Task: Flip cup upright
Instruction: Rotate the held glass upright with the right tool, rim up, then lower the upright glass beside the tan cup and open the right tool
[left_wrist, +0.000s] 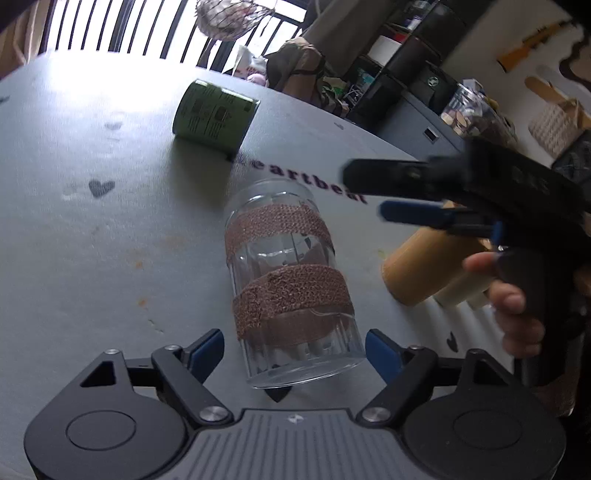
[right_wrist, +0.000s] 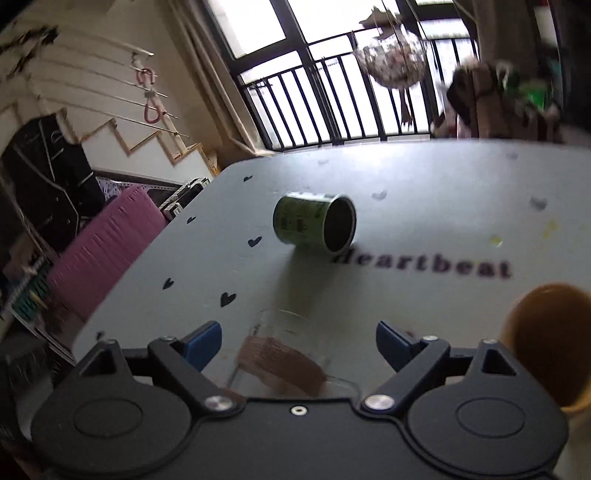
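Observation:
A clear glass cup (left_wrist: 291, 288) with two brown bands lies on its side on the grey table (left_wrist: 92, 240), between the open fingers of my left gripper (left_wrist: 295, 350), which does not touch it. The same cup (right_wrist: 284, 358) shows blurred between the open fingers of my right gripper (right_wrist: 299, 343), low in the right wrist view. In the left wrist view the right gripper (left_wrist: 365, 192) hovers open above and right of the cup, held by a hand (left_wrist: 513, 299).
A green can (left_wrist: 214, 114) lies on its side farther back; it also shows in the right wrist view (right_wrist: 314, 223). A yellow-brown cup (left_wrist: 428, 269) lies to the right (right_wrist: 550, 343). The table's far edge meets a window railing (right_wrist: 332, 107); clutter stands right.

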